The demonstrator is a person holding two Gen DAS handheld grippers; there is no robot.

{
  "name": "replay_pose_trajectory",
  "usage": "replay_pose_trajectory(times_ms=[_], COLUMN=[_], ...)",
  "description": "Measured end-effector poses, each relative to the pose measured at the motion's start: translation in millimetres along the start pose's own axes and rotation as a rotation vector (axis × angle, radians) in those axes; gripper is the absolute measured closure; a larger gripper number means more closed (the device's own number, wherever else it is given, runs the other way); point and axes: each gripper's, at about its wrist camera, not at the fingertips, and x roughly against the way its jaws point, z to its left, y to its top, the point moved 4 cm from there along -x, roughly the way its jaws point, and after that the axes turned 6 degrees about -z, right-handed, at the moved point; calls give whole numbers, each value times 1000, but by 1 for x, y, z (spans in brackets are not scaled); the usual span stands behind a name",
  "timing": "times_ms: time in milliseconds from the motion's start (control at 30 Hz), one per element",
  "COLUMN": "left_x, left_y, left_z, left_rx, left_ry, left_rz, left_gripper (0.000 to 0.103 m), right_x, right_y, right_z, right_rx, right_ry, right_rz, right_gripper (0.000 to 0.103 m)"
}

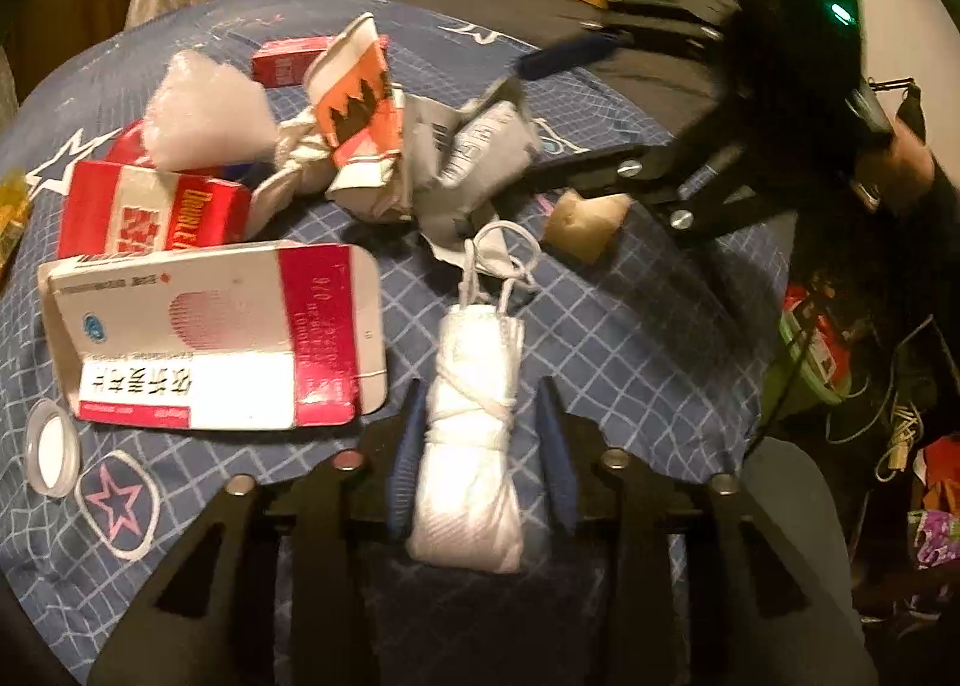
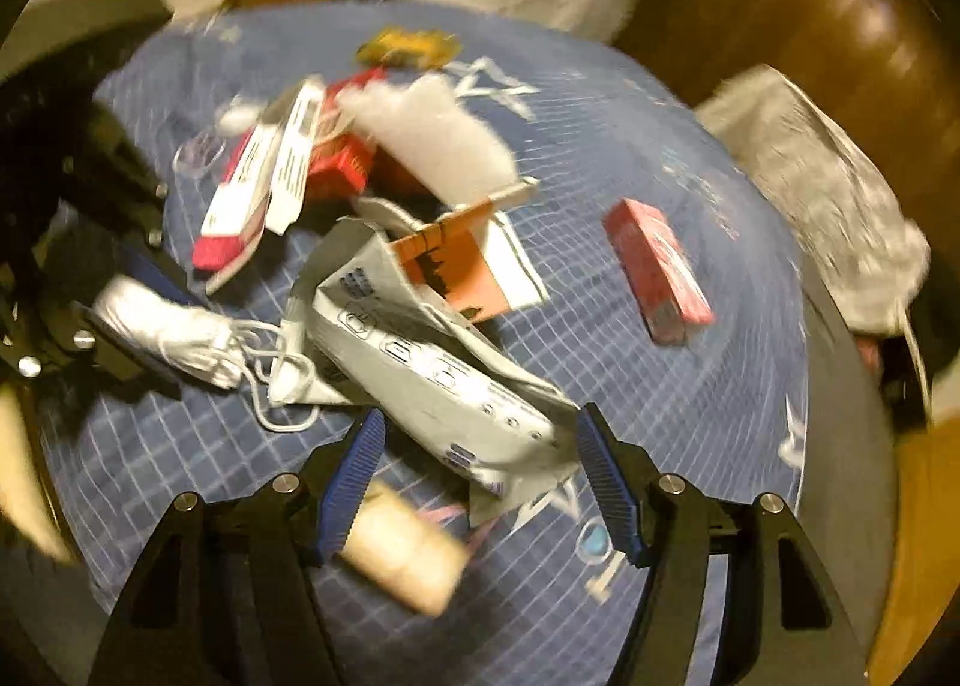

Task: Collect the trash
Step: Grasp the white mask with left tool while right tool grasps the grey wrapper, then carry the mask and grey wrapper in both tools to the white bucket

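Observation:
Trash lies on a blue grid-patterned cloth (image 1: 630, 338). My left gripper (image 1: 480, 395) is open, its blue pads either side of a rolled white bundle tied with string (image 1: 471, 440); contact is unclear. My right gripper (image 2: 480, 440) is open around the end of a crumpled grey-white printed paper bag (image 2: 432, 362), which also shows in the left wrist view (image 1: 486, 146). The right gripper shows in the left wrist view (image 1: 540, 116) at upper right. A tan crumpled wad (image 2: 402, 554) lies under the right gripper's left finger. The right wrist view is blurred.
A flat red-and-white carton (image 1: 216, 332), a red Double box (image 1: 156, 212), an orange-and-white carton (image 1: 360, 104), a small red box (image 2: 657, 272), clear crumpled plastic (image 1: 204, 110) and a clear round lid (image 1: 51, 446) lie about. A white sack (image 2: 828, 194) sits beside the table.

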Motion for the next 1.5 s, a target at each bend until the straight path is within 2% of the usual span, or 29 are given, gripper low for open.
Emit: replay_pose_trajectory(times_ms=[67, 133, 267, 300, 333, 400, 433, 500, 533, 567, 700, 867, 1033, 1200, 1400, 1500], left_x=[-4, -8, -11, -11, -10, -8, -7, -5, -3, -2, 6, 32, 78, 133, 171, 185], left_y=[3, 5, 5, 5, 4, 2, 3, 2, 0, -2, -9, -11, -3, 3, 1, -2], left_z=[-3, -8, -10, -10, -9, -5, -2, 1, 1, 0, -5, -14, -3, 7, 7, 2], left_rx=[-17, -38, -31, -29, -30, -21, -10, 14, 21, 19, 23, 36, 96, 160, 190, 197], left_ry=[-9, -5, -11, -11, 1, 19, 25, 27, 33, 42, 78, 126, 234, 379, 510, 544], left_rz=[14, 26, 33, 31, 30, 23, 20, 11, 2, -6, -57, -162, -310, -461, -570, -613], left_gripper=[52, 50, 50, 52, 58, 66, 74, 77, 78, 78, 78, 78, 78, 78, 78, 78], right_x=[-10, -18, -28, -29, -29, -29, -30, -28, -23, -18, 24, 67, 102, 130, 157, 168], right_y=[4, 6, 13, 15, 17, 21, 19, 17, 15, 14, 10, 6, 8, 29, 47, 47], right_z=[3, 5, 7, 9, 10, 10, 12, 11, 10, 8, 5, 12, 31, 64, 100, 117], right_rx=[90, 145, 192, 196, 194, 152, 141, 107, 68, 32, -189, -434, -684, -769, -804, -810], right_ry=[22, 46, 71, 75, 71, 81, 67, 43, 21, 15, -24, -80, -160, -266, -375, -418], right_rz=[47, 87, 102, 97, 87, 66, 59, 38, 17, -8, -169, -324, -450, -527, -574, -597], right_gripper=[33, 33, 33, 33, 34, 52, 55, 62, 64, 71, 76, 76, 76, 76, 76, 76])
